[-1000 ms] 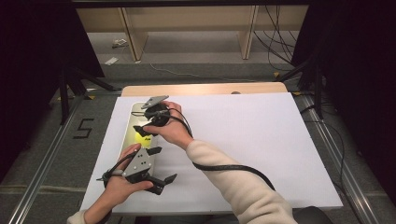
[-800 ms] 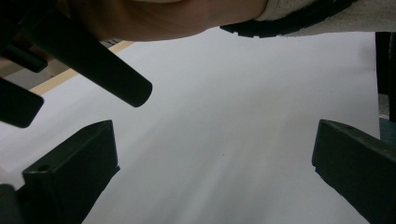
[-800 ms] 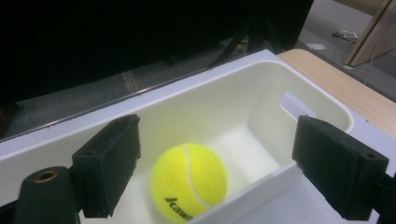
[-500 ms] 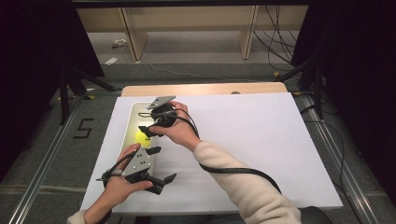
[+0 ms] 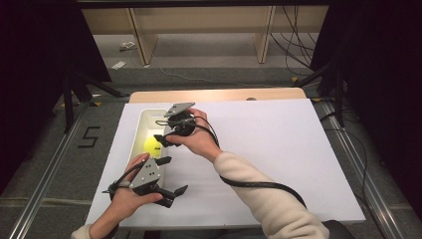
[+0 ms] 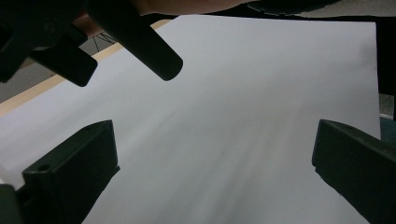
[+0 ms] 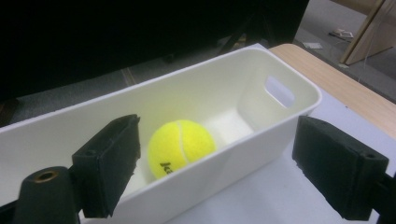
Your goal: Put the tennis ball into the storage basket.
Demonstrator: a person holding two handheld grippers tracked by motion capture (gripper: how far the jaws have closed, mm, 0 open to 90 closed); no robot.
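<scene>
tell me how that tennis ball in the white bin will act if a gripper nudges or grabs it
The tennis ball is round and sits loose on the flat floor of the white bin, so a nudge would probably send it rolling until a wall stops it. Its fuzzy felt should give the pads decent grip. It likely gives slightly when squeezed and seems light for its size.

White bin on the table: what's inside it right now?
The white bin holds one yellow tennis ball lying on its floor. The right gripper fingers and the near wall hide part of the floor, so nothing more can be confirmed there.
</scene>
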